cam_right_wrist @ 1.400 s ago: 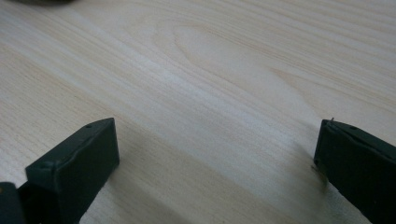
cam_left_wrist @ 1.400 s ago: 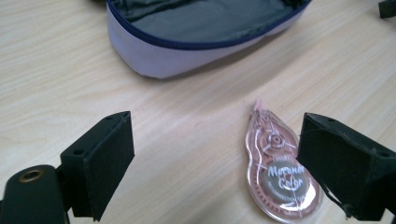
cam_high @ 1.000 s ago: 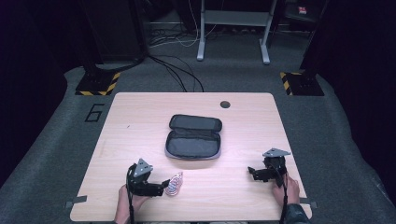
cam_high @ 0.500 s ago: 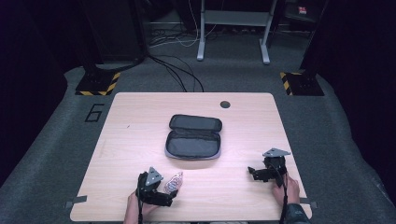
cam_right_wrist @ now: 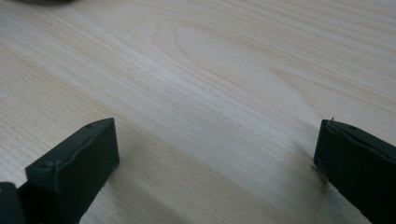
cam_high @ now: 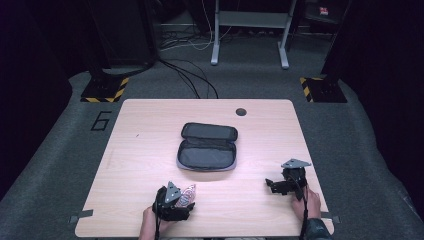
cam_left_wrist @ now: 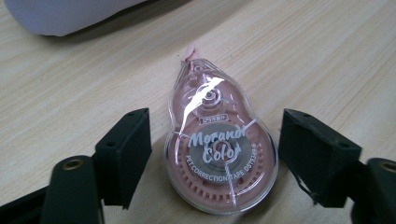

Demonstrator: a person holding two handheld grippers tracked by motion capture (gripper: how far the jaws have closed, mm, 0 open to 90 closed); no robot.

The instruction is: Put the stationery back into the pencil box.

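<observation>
My left tongs (cam_left_wrist: 215, 149) gape around the pink clear-plastic correction tape dispenser (cam_left_wrist: 219, 149) on the table (cam_high: 150, 135), jaws not touching it. My right tongs (cam_right_wrist: 217, 158) hang wide open, holding nothing.

Dim room, one lit wooden table on grey carpet

The pale wood table (cam_high: 150, 150) has a round dark hole (cam_high: 241, 111) near its far edge. Grey carpet (cam_high: 60, 165) bears a painted "6" (cam_high: 101, 120). Behind, black cables (cam_high: 192, 77) trail past a metal frame (cam_high: 248, 30) and two yellow-and-black striped bases (cam_high: 105, 90), with darkness around.
</observation>
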